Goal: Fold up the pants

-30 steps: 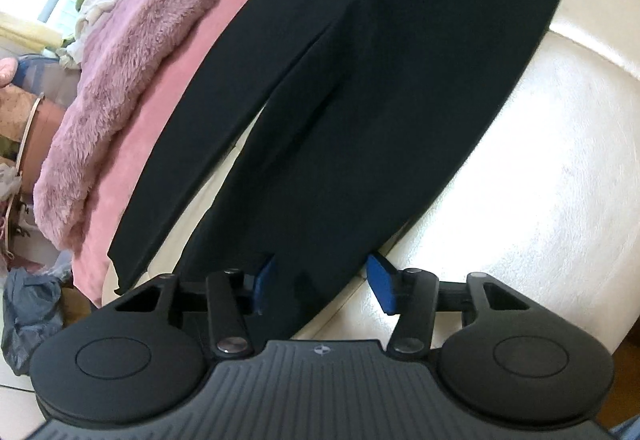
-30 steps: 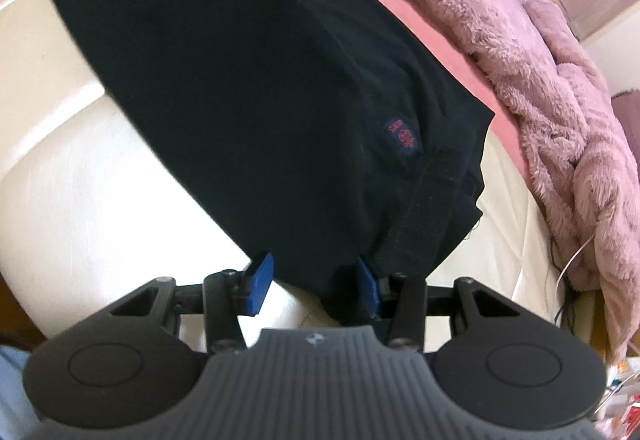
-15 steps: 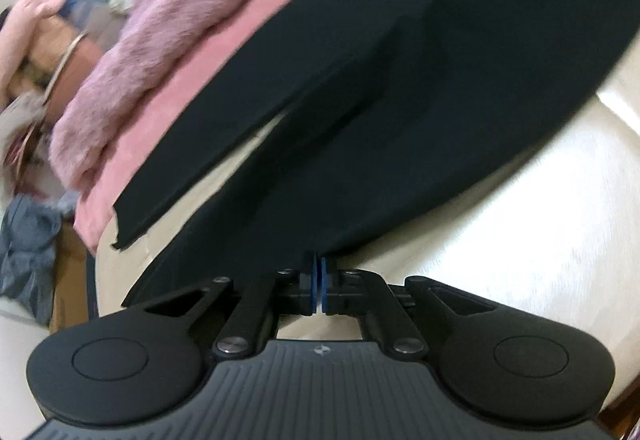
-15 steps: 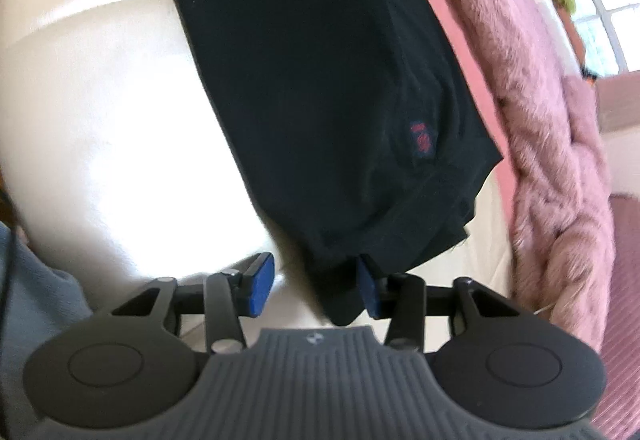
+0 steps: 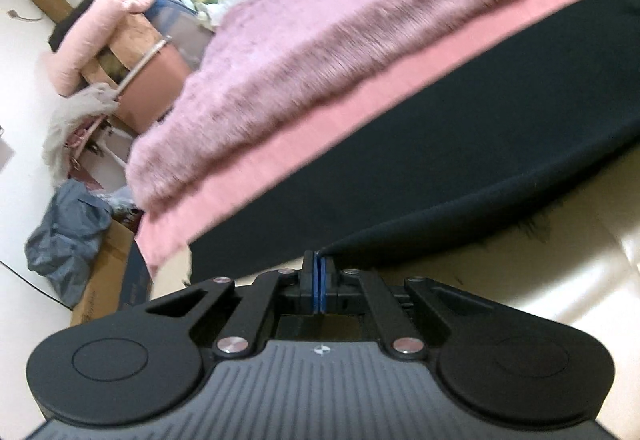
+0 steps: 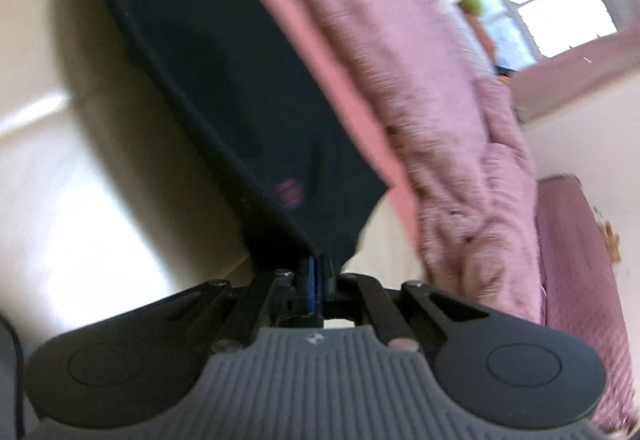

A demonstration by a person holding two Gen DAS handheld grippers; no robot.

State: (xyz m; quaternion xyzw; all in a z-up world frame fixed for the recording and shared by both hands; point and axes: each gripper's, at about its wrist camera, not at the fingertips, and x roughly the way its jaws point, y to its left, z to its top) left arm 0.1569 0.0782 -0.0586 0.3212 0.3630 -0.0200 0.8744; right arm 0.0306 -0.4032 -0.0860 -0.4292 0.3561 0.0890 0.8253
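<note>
The black pants [image 5: 460, 144] lie across a cream padded surface [image 5: 540, 280]. My left gripper [image 5: 319, 260] is shut on the pants' leg hem and lifts its edge off the surface. In the right wrist view the pants [image 6: 224, 80] show a small red logo [image 6: 290, 192] near the waist. My right gripper [image 6: 316, 264] is shut on the waist corner of the pants and holds it raised. The cloth hangs taut from both sets of blue pads.
A fluffy pink blanket [image 5: 340, 20] and a pink sheet [image 5: 280, 168] lie just behind the pants; the blanket also shows in the right wrist view [image 6: 460, 140]. A grey bag [image 5: 68, 232], a cardboard box [image 5: 108, 280] and a cluttered chair [image 5: 120, 52] stand at left.
Both grippers were open around the pants' edges one second ago. The left shut first, then the right; both have lifted the cloth and tilted toward the blanket.
</note>
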